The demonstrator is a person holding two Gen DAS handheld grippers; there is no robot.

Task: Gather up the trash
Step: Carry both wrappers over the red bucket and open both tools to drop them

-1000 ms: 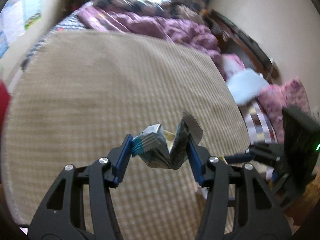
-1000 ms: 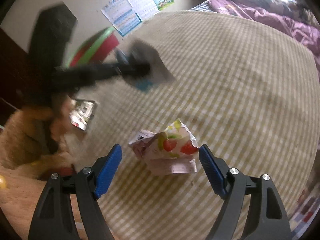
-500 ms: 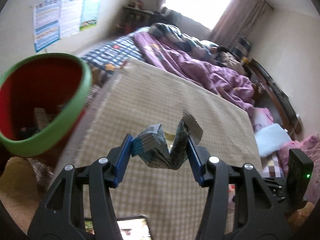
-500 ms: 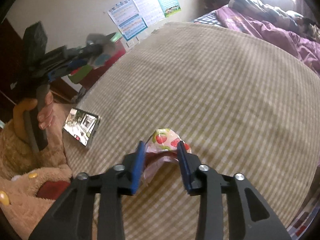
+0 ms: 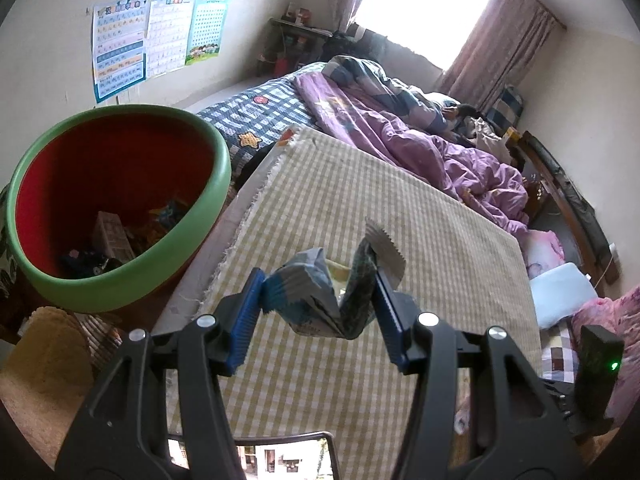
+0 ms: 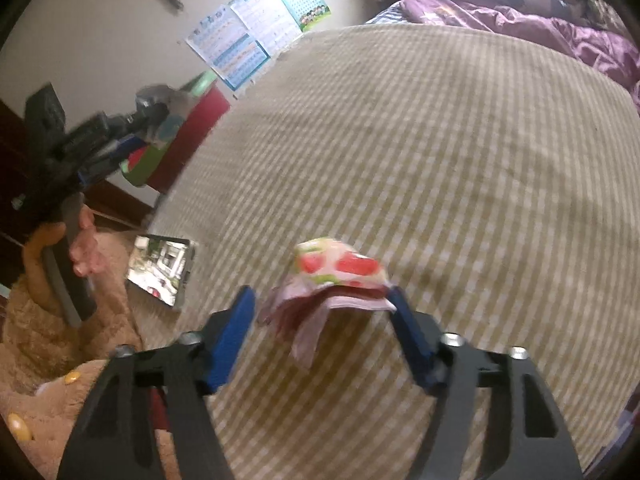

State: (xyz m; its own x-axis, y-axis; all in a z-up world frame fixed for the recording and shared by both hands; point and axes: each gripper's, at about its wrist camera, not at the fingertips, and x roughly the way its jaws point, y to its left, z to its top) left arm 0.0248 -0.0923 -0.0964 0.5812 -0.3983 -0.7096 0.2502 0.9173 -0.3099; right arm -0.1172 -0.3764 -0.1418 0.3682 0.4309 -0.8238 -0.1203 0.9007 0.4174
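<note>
Wall charts [image 5: 160, 36]: print too small to read; no brand legible on either wrapper. Left gripper [image 5: 320, 304] angled down beside green-rimmed red bin [image 5: 192, 236], pads clamping crumpled blue-grey wrapper [image 5: 316, 296] above checked mat [image 5: 440, 248]. Right gripper [image 6: 324, 320] tilted down over mat, jaws just reopened partway; strawberry-print wrapper [image 6: 340, 272] between them, grip unclear.

The left gripper [image 5: 318, 306] has swung from over the mat [image 5: 420, 240] toward the bin [image 5: 120, 280], which now fills its view's left side. The right gripper [image 6: 322, 326] closed on the strawberry wrapper [image 6: 340, 276], then its jaws have just been opening; the wrapper, blurred, seems lifted.
</note>
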